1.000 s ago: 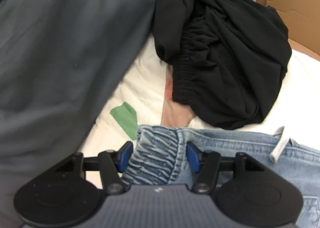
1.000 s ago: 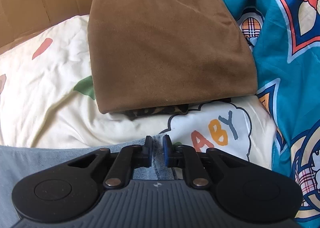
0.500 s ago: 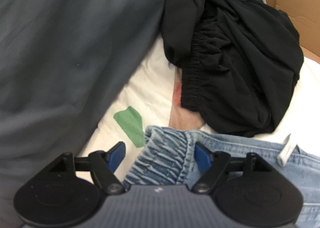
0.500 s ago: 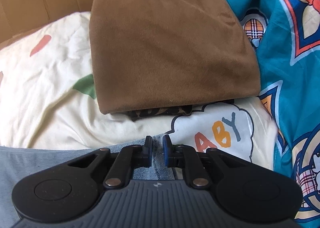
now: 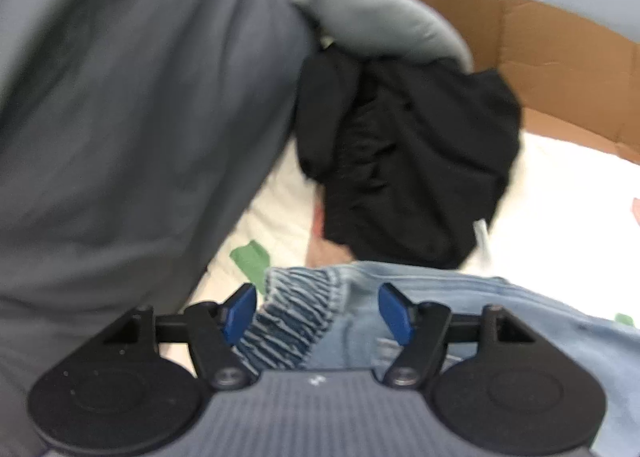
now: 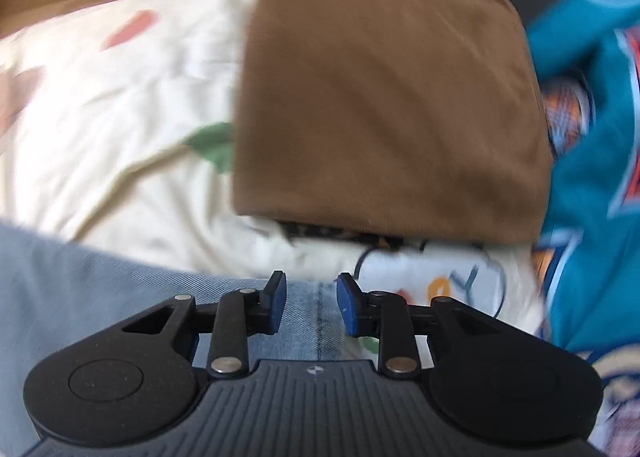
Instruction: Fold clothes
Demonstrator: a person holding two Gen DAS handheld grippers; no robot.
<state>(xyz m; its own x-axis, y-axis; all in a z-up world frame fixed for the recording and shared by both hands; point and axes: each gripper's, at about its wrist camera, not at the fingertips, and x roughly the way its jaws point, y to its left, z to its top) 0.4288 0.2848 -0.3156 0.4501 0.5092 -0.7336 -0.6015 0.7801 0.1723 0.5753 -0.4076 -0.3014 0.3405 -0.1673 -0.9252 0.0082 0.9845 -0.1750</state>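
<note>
You had both the left gripper point(image 5: 318, 313) and right gripper point(image 6: 310, 307) just opened, pads clear of the jeans point(image 5: 440, 309) lying flat on the quilt point(image 6: 120, 129), so you needed a straight lift-off to spare the fold.

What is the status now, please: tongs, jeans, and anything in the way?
Left tongs open over jeans waistband. Right tongs just opened, jeans hem released between pads. Black garment and folded brown cloth lie close ahead.

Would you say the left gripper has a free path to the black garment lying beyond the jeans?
Probably yes: the left gripper stands open over the jeans, and the black garment lies uncovered just ahead.
</note>
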